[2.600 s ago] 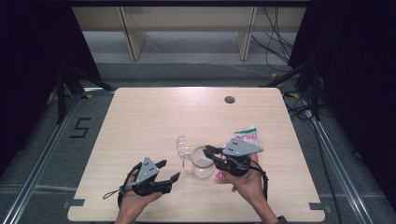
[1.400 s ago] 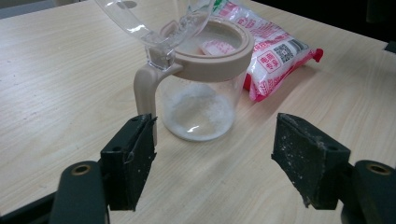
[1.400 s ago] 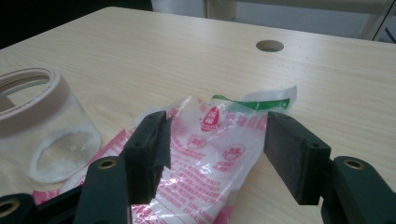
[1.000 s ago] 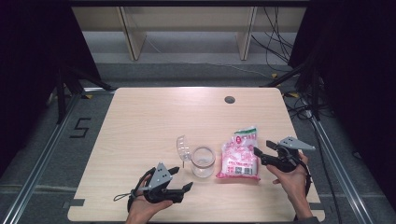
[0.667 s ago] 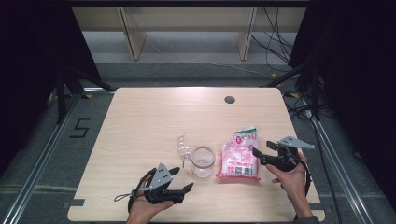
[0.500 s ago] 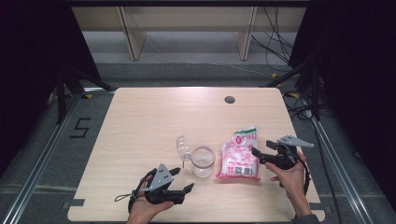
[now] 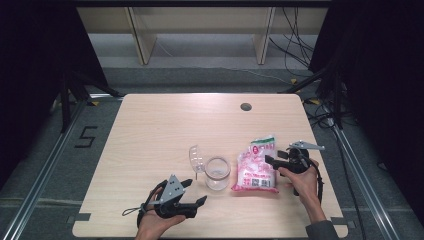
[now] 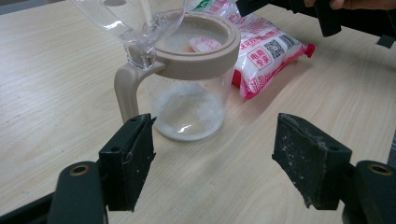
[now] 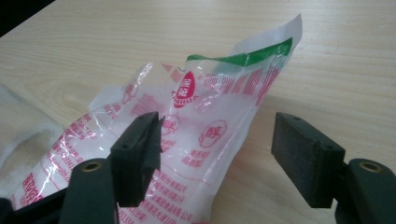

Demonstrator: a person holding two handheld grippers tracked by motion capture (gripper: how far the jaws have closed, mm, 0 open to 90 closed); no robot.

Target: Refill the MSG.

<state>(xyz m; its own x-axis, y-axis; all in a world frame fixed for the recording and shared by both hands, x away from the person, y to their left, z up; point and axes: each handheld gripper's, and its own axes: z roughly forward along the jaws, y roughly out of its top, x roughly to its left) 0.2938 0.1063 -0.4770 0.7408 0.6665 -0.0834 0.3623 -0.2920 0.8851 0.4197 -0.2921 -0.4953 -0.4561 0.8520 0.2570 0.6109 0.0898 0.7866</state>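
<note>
A clear jar (image 7: 217, 173) with a beige rim and handle stands near the table's front, its clear flip lid (image 7: 196, 156) open. White grains cover its bottom (image 8: 191, 109). To its right lies a white bag (image 7: 256, 167) with red print. My left gripper (image 7: 196, 192) is open just in front of the jar (image 8: 191, 93), jaws apart from it. My right gripper (image 7: 272, 159) points left at the bag's upper part. Its jaws have just been closing but still stand open around the bag's crumpled top (image 9: 205, 135), pads clear of it.
The wooden table (image 7: 165, 125) has a round cable hole (image 7: 245, 106) at the back right. Dark floor with rails and cables surrounds it. The left gripper view shows the right gripper (image 8: 327, 14) beyond the bag (image 8: 266, 51).
The right gripper left the jar, went to the right of the bag, then edged left and down onto the bag's top. The left gripper has stayed put for the last second.
</note>
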